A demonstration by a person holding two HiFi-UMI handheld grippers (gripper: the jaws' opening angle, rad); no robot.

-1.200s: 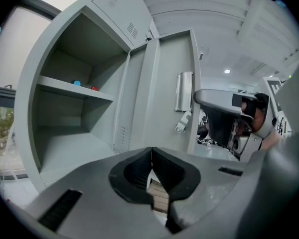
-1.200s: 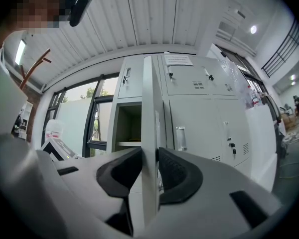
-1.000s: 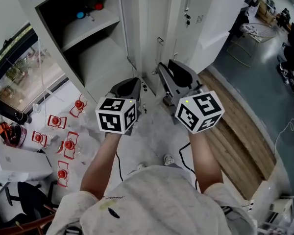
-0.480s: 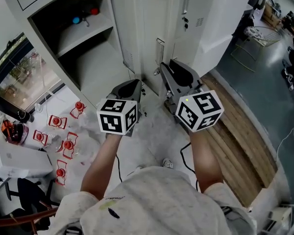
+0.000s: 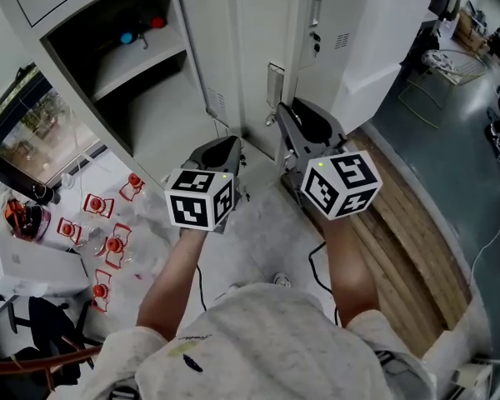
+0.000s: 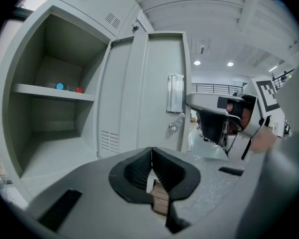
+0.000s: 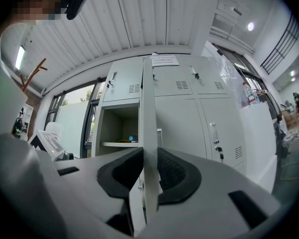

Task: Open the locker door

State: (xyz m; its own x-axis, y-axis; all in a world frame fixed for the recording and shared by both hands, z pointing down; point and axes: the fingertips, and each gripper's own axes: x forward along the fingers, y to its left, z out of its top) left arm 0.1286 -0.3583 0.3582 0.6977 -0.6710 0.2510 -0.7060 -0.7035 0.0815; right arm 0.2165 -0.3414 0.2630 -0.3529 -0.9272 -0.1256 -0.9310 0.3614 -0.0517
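Observation:
The grey locker door (image 5: 254, 48) stands partly swung out, its latch plate (image 5: 275, 84) near the free edge. My right gripper (image 5: 281, 122) is shut on that edge. In the right gripper view the door edge (image 7: 148, 108) runs upright between the pads of the right gripper (image 7: 150, 172), which touch it on both sides. My left gripper (image 5: 233, 147) hangs just left of the door, shut and holding nothing. The left gripper view shows the left gripper (image 6: 152, 156) with its jaws together, facing the door (image 6: 157, 83) and its handle (image 6: 176, 94).
Left of the door, the open locker bay (image 5: 150, 98) has a shelf (image 5: 137, 52) holding small blue (image 5: 129, 36) and red (image 5: 157, 22) items. Several red objects (image 5: 108, 244) lie on the floor at left. A wooden strip (image 5: 404, 223) and a white cabinet (image 5: 375, 32) are at right.
Both grippers have shifted a little across the locker front, the right one still clamped on the door edge. The door's face shows wider in the head view.

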